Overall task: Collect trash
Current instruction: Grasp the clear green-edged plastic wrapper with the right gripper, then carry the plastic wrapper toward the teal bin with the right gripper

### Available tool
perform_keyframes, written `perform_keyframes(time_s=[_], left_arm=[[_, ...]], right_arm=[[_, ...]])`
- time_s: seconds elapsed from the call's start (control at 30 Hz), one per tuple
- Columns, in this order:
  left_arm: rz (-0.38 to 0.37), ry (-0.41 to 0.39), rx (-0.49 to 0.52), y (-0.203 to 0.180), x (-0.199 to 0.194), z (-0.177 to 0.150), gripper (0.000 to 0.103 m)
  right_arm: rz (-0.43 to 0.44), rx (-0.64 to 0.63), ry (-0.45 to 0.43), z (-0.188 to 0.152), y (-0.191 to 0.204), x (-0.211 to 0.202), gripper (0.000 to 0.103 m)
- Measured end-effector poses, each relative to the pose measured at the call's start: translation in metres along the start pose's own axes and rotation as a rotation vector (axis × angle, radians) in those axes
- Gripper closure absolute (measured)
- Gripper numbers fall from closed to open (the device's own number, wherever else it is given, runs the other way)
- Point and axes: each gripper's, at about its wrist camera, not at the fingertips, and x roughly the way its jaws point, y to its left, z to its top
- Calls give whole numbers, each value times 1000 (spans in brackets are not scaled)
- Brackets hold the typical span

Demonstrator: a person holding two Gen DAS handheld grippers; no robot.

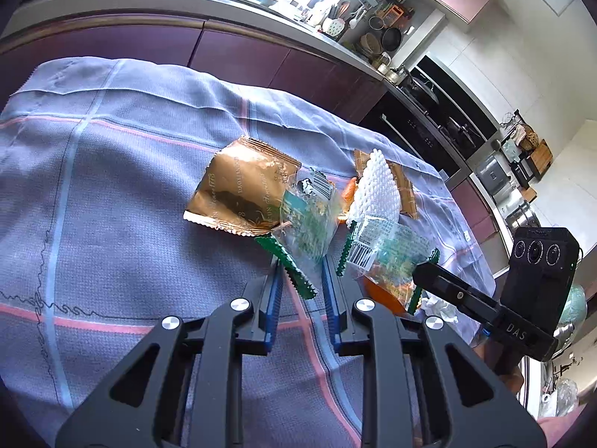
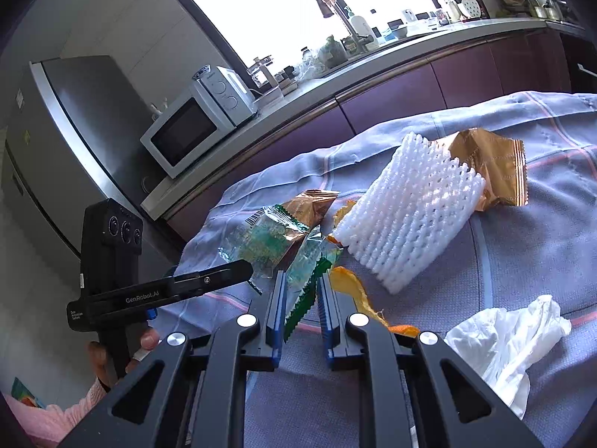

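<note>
Trash lies in a pile on a blue-grey checked cloth (image 1: 112, 194). In the left wrist view a gold foil wrapper (image 1: 238, 190) lies flat, with a clear green-edged wrapper (image 1: 306, 220) just beyond my left gripper (image 1: 300, 261), whose jaws stand open around its near edge. A white foam net (image 1: 373, 190), a second clear wrapper (image 1: 388, 246) and orange peel (image 1: 380, 295) lie to the right. In the right wrist view my right gripper (image 2: 300, 280) is open, with a green-edged wrapper (image 2: 306, 280) between its fingers. The foam net (image 2: 414, 212), orange peel (image 2: 354, 291) and a crumpled white tissue (image 2: 511, 336) lie near it.
A purple-fronted kitchen counter (image 1: 261, 52) runs behind the table, with a sink tap (image 2: 328, 3), a white microwave (image 2: 190, 127) and a steel fridge (image 2: 56, 142). The oven and hob (image 1: 429, 112) are at the far right. The cloth's far edge drops off the table.
</note>
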Motion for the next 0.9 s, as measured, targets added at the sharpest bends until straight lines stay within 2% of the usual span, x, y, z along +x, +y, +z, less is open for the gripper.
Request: perform_keyframes(time_s=[0.2, 0.4, 0.9], left_arm=[[14, -59, 30, 0, -36, -8, 82], [59, -121, 41, 7, -81, -24, 82], [160, -224, 8, 36, -170, -60, 82]], right_arm=[[37, -45, -4, 1, 20, -2, 88], [83, -97, 6, 1, 47, 5, 88], [191, -188, 66, -3, 101, 35, 88]])
